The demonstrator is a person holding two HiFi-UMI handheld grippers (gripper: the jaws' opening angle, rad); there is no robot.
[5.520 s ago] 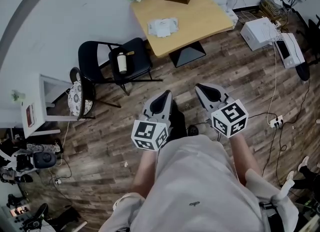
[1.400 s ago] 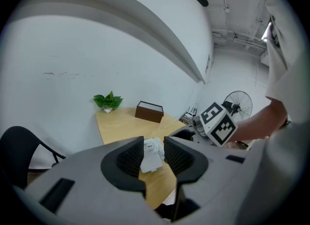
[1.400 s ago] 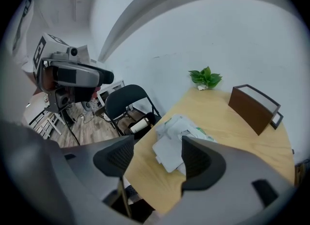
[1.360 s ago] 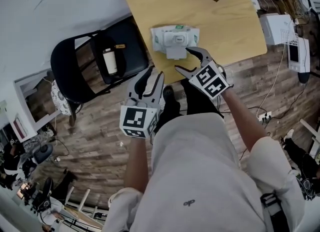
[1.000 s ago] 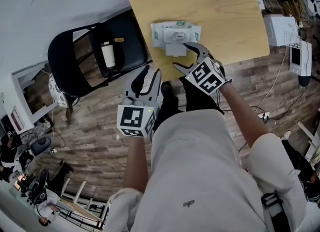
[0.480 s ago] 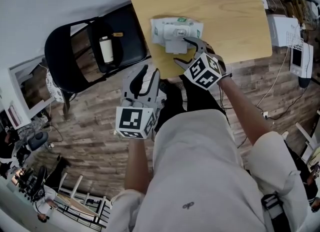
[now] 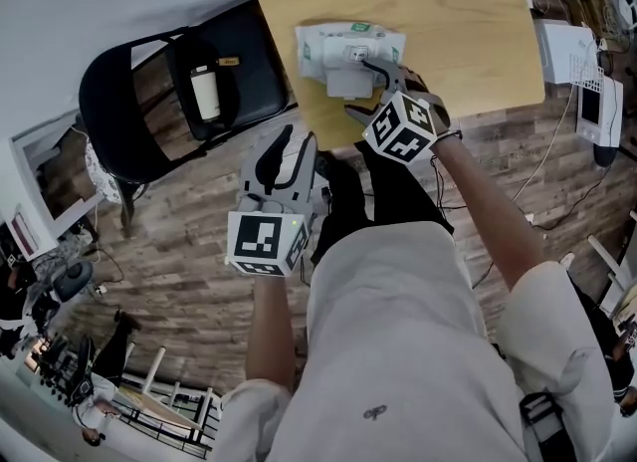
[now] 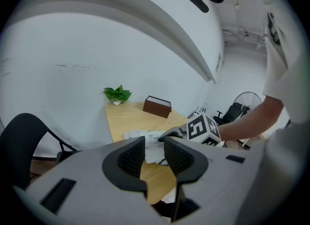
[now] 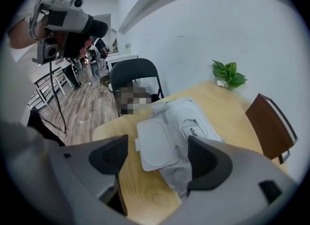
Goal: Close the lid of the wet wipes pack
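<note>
The white wet wipes pack [image 7: 350, 44] lies near the front edge of the wooden table [image 7: 468, 42]. Its lid [image 7: 345, 82] is flipped open toward me. In the right gripper view the lid [image 9: 155, 144] lies flat beside the pack [image 9: 196, 127]. My right gripper [image 7: 369, 92] hangs just over the lid. Its jaws have just been opening and stand wide, one on each side of the lid, with no pad pressing on it [image 9: 157, 155]. My left gripper [image 7: 297, 141] stays back over the floor, short of the table, jaws together and empty [image 8: 154, 144].
A black folding chair [image 7: 139, 72] with a white bottle [image 7: 205, 94] on its seat stands left of the table. A brown box [image 9: 269, 122] and a small plant [image 9: 227, 73] sit at the table's far side. White devices [image 7: 589, 92] and cables lie on the floor at right.
My right gripper has come down and forward over the open lid, and its jaws have spread wider. The left gripper has hardly moved.
</note>
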